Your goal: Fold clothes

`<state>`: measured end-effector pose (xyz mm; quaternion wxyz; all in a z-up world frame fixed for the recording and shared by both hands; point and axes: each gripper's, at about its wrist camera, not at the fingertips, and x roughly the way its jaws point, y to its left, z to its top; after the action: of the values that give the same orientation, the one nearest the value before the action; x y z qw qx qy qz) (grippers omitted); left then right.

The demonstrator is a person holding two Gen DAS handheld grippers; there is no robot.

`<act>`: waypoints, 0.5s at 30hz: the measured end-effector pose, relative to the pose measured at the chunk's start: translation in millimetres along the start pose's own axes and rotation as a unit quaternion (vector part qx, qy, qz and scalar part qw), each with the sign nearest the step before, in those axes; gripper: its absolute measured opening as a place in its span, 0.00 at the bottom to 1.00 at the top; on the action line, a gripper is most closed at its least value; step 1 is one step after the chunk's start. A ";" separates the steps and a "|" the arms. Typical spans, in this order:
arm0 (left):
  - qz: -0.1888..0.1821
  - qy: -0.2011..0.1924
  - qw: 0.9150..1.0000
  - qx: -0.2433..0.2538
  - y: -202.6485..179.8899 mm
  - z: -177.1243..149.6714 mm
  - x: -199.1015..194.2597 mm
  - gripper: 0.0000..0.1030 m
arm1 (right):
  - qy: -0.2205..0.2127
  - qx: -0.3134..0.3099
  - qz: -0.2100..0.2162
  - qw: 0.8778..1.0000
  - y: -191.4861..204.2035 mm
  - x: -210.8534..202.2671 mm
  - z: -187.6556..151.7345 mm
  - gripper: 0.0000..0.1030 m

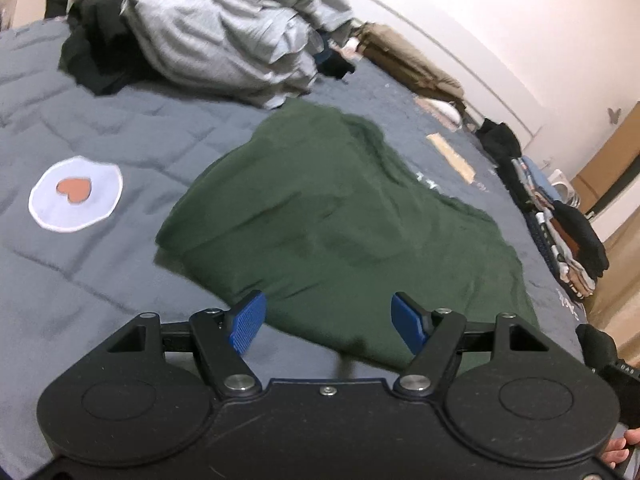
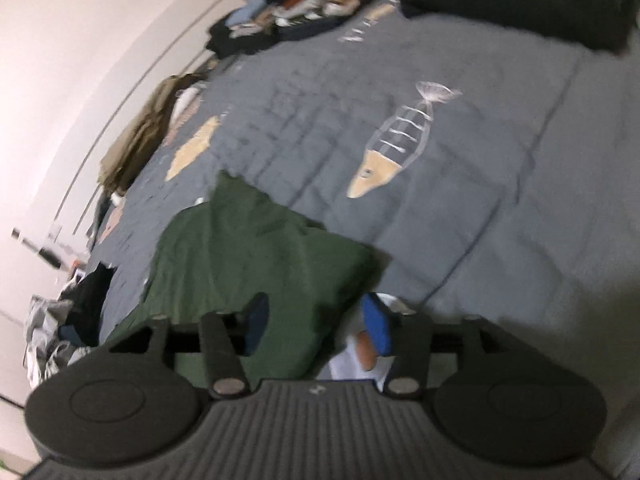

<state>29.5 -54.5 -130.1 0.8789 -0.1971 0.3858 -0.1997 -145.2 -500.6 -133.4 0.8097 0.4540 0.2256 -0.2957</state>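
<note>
In the left wrist view the left gripper (image 1: 326, 326) fills the bottom of the frame with its blue pads (image 1: 248, 322) wide apart and nothing between them; the near hem of the green shirt (image 1: 340, 216) lies just past and below the tips, slightly toward the right pad. From there the shirt, partly folded, runs up the frame to the centre, its long axis leaning from lower right to upper left across the grey bed (image 1: 100, 128). In the right wrist view the right gripper (image 2: 316, 324) also has its jaws apart and empty, the shirt's corner (image 2: 256, 264) sitting under the left pad and reaching up and left. Judging by this, both hands hang over the same near edge, the left more squarely. Farther off, at upper left of the left view, waits the unfolded pile (image 1: 224, 32).
</note>
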 end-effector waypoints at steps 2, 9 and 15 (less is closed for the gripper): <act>-0.002 -0.003 1.000 0.002 -2.1 -0.7 0.7 0.76 | 0.007 -0.002 0.008 1.000 3.4 -0.4 -0.4 0.60; 0.010 0.008 1.000 -0.015 5.1 -2.3 12.2 0.77 | 0.051 0.001 0.013 0.999 6.9 14.8 -17.4 0.62; 0.007 0.000 0.998 -0.058 21.9 3.0 17.5 0.77 | 0.049 -0.006 0.004 0.999 10.2 19.7 -28.1 0.63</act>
<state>47.0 -44.3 -149.6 0.8673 -0.2447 0.3982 -0.1714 -126.7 -477.3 -153.3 0.8018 0.4637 0.2650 -0.2681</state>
